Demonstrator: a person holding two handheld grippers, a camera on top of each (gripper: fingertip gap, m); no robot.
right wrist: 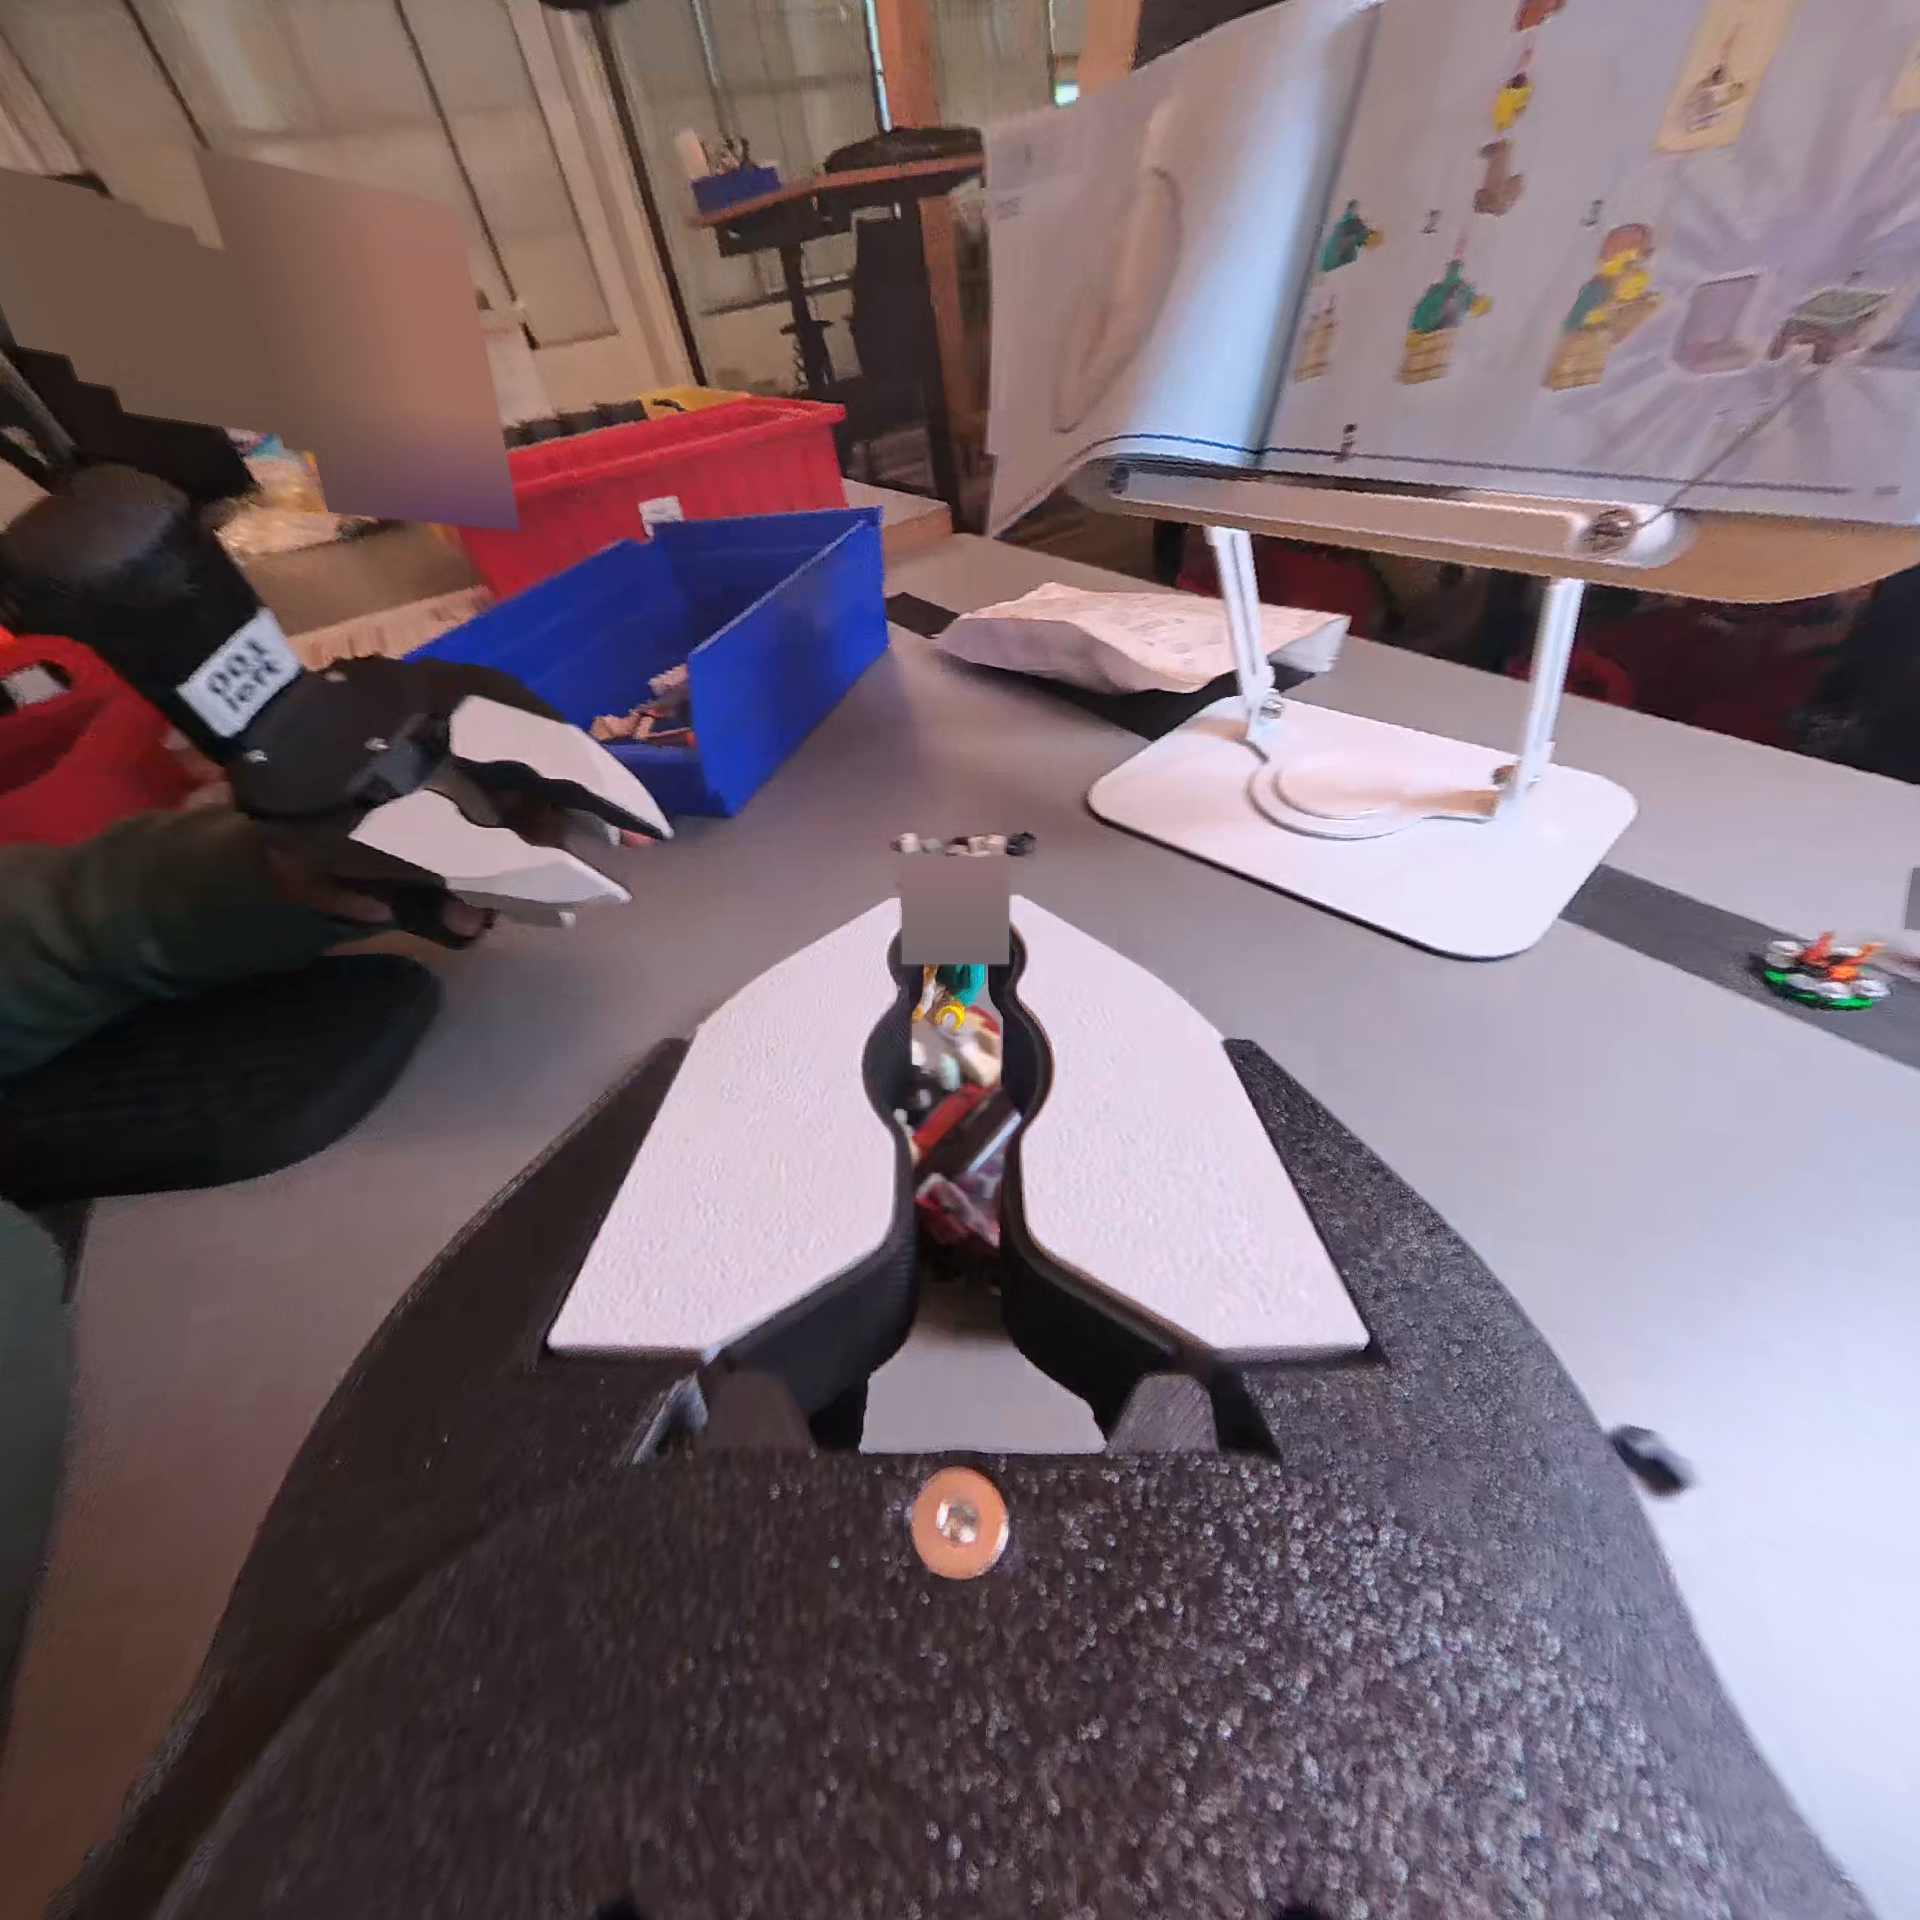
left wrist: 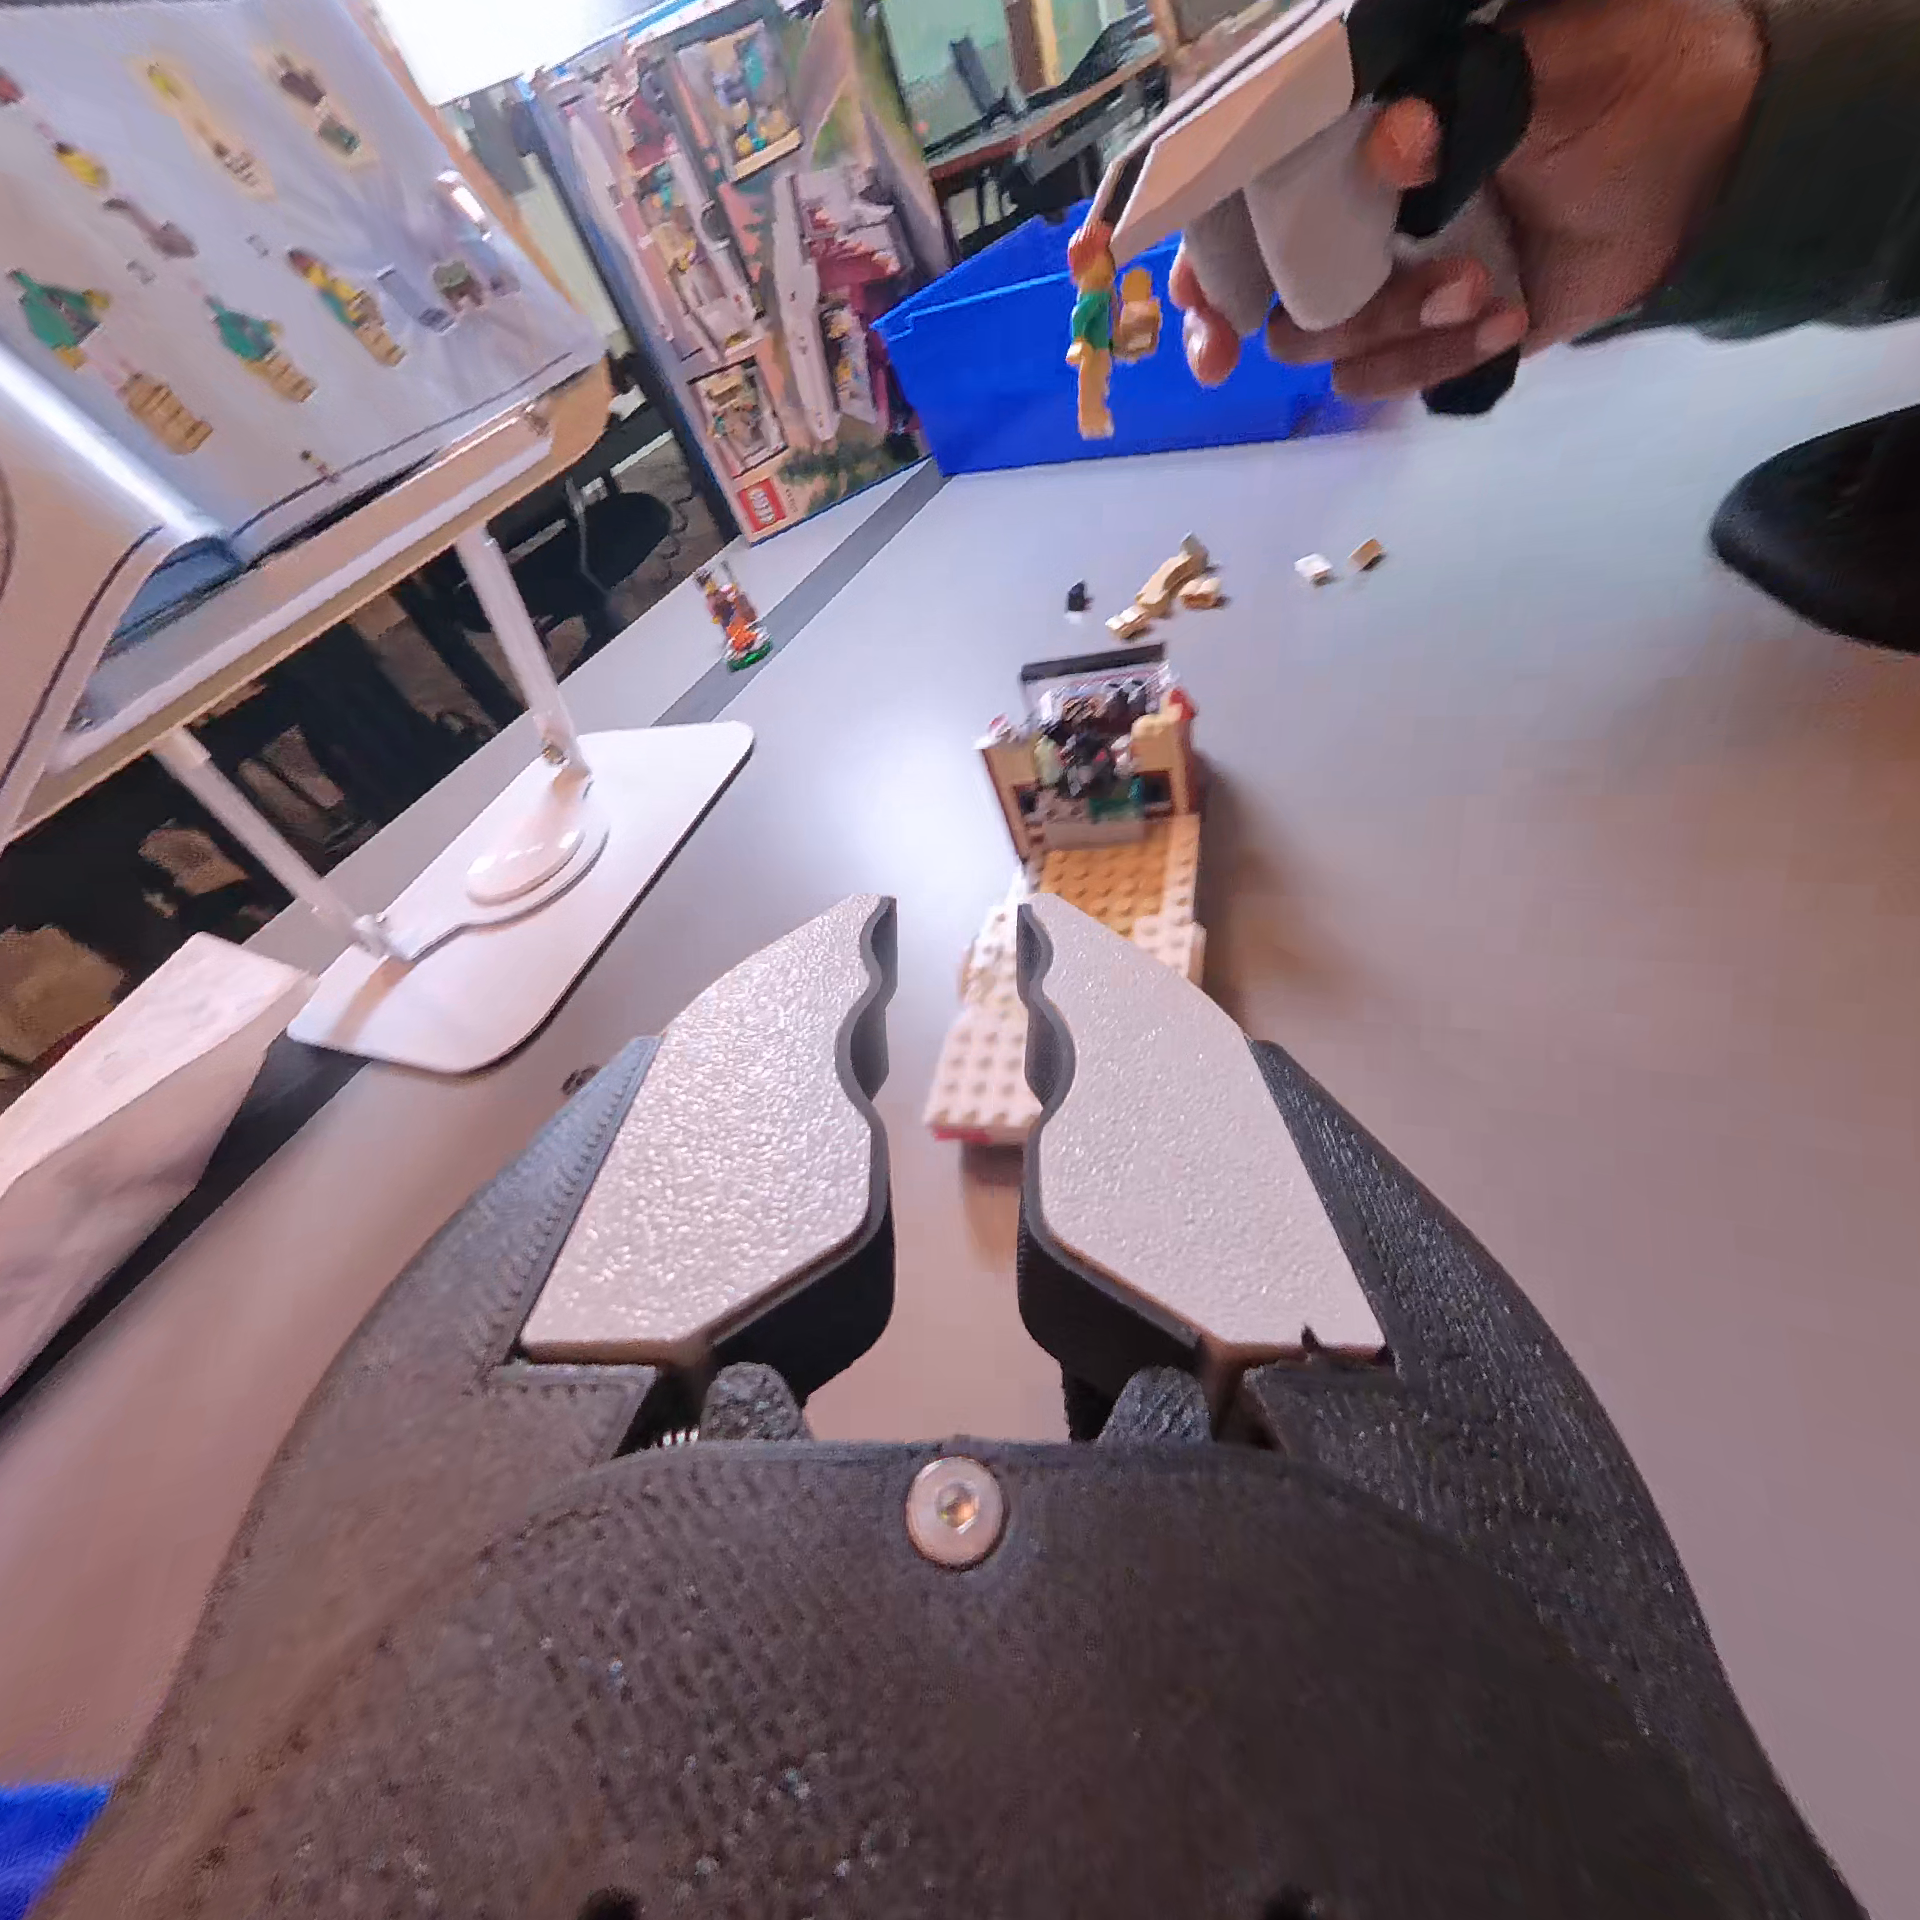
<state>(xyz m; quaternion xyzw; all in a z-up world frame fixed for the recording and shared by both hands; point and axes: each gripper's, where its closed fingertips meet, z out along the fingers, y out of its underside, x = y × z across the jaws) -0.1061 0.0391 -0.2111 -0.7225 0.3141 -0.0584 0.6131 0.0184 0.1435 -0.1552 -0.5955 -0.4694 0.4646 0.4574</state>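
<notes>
My right gripper (right wrist: 954, 940) is shut on a small minifigure (right wrist: 971, 984) with a green torso, pinched at the fingertips. The left wrist view shows that gripper (left wrist: 1107, 220) high at the upper right, with the orange-haired figure (left wrist: 1091, 322) hanging from its tips above the table. My left gripper (left wrist: 956, 920) is open and empty, low over the near end of a brick build (left wrist: 1101, 790) on tan and white plates (left wrist: 987, 1060). In the right wrist view it (right wrist: 639, 864) hovers at the left, jaws apart with nothing between them.
Loose tan pieces (left wrist: 1164, 587) lie beyond the build. A blue bin (right wrist: 727, 665) and a red bin (right wrist: 675, 468) stand behind. An instruction booklet (right wrist: 1610, 260) rests on a white stand (right wrist: 1382, 831). A small figure on a green base (right wrist: 1823, 977) and a white paper bag (right wrist: 1122, 634) lie nearby. The left gripper's tips are roughly 20 cm from the right gripper's.
</notes>
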